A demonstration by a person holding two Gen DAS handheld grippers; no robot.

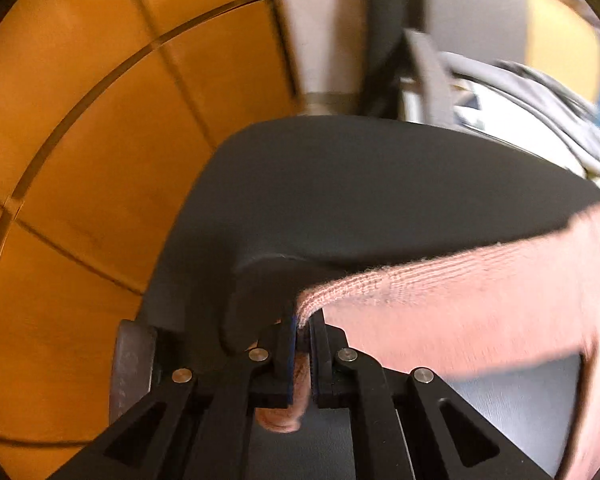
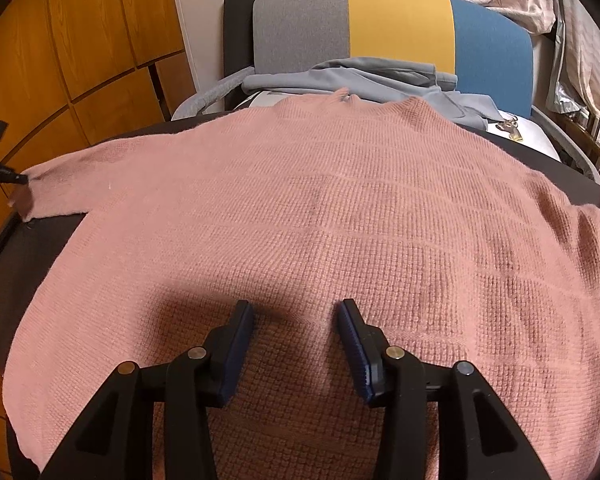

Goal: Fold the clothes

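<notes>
I had the left gripper (image 1: 303,326) clamped tight on the cuff end of the pink knit sweater's (image 2: 320,216) sleeve (image 1: 440,300), the knit pinched between the blue pads with a fold of it bulging out behind the fingers. The sleeve ran away to the right of those fingers, lifted off the dark table (image 1: 340,184). The left view was smeared, so I could not judge how taut the sleeve was.

My right gripper (image 2: 296,344) hung with its fingers spread wide and nothing between them, just above the lower body of the sweater; whether the tips touched the knit I could not tell.

To do this fold well, I judged I should carry the sleeve across toward the chest in one flat sweep, keeping the cuff low so the loose knit would not twist, and press the right fingers onto the body as an anchor so the whole garment would not drag along the table.

The sweater lay spread flat ahead of the right fingers, collar (image 2: 346,96) at the far side, chunky waffle-like ribbing, soft and likely stretchy. A grey-blue garment (image 2: 360,76) lay heaped beyond it on the tricolour chair (image 2: 400,24)
</notes>
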